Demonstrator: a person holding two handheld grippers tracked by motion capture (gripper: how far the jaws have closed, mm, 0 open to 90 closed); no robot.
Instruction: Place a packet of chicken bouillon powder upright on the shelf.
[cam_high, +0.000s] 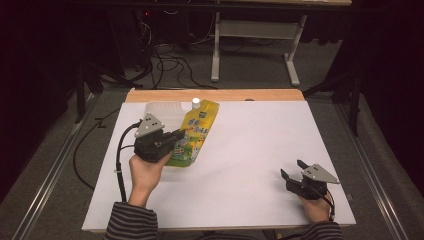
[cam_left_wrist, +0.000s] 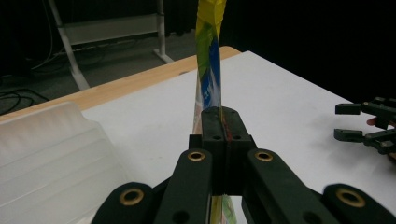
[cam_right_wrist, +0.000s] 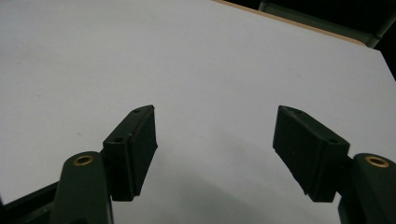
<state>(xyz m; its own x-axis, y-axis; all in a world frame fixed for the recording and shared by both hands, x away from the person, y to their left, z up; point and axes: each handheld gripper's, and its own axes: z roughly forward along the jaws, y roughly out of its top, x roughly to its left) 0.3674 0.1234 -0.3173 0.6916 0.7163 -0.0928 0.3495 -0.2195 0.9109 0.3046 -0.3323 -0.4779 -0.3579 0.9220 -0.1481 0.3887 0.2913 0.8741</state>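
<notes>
A yellow and green spouted drink pouch (cam_high: 196, 134) with a white cap lies toward the back left of the white table top (cam_high: 240, 165). My left gripper (cam_high: 176, 136) is shut on the pouch's left edge; in the left gripper view the pouch (cam_left_wrist: 209, 74) rises edge-on from between the closed jaws of that gripper (cam_left_wrist: 224, 116). My right gripper (cam_high: 292, 169) rests near the front right corner, jaws wide apart. Its own view shows the right gripper (cam_right_wrist: 215, 140) open over bare white surface.
A translucent white plastic tray (cam_high: 162, 111) lies at the back left beside the pouch, seen also as the ribbed tray (cam_left_wrist: 51, 158). The table's wooden back edge (cam_high: 215, 95) runs behind. A white frame leg (cam_high: 216, 50) and cables stand on the floor beyond.
</notes>
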